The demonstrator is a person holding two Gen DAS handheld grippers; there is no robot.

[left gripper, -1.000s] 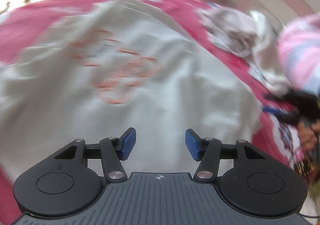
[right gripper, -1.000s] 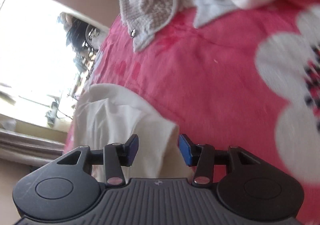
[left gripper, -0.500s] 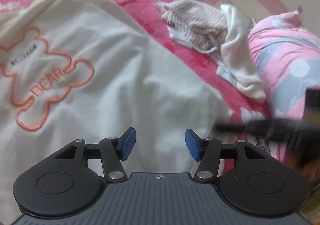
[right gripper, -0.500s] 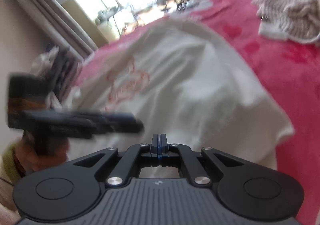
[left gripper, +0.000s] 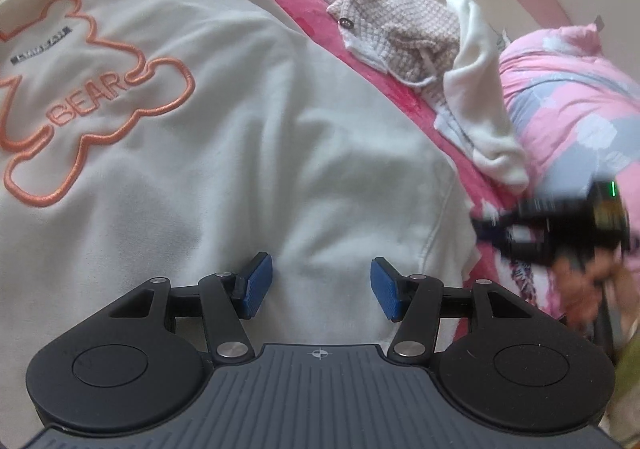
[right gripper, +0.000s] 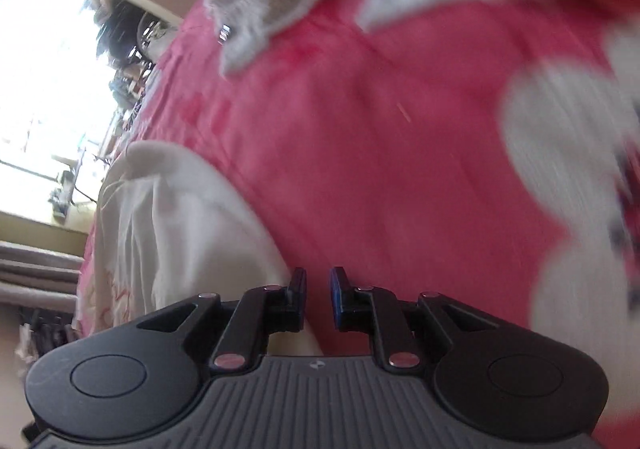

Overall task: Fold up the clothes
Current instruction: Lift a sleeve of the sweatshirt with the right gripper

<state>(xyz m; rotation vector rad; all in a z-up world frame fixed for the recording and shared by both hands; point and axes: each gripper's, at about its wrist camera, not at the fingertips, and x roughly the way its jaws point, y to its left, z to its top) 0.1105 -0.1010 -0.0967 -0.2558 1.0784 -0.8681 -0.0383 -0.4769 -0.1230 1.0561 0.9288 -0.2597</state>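
A cream sweatshirt (left gripper: 248,137) with an orange "BEAR" outline (left gripper: 86,101) lies spread front-up across the pink bed cover (right gripper: 380,153), filling the left wrist view from 9 o'clock through the centre; its right edge falls away near 3 o'clock. The left gripper (left gripper: 316,285) hovers low over the cloth with its jaws wide and nothing between them, probably placed there to take hold of the fabric near that edge. The right gripper (right gripper: 318,297) shows in its own tilted, blurred view with the jaws narrow, a small gap left and no cloth in it; the sweatshirt's edge sits just beside its left finger, toward 8 o'clock, so it seems poised at the garment's side rather than gripping it. Toward 1 o'clock in the left wrist view a checked knit garment (left gripper: 392,33) and a white piece (left gripper: 484,97) lie heaped together well apart from the sweatshirt, beside a pink and grey quilt (left gripper: 568,105). No fold shows in the visible part of the sweatshirt.
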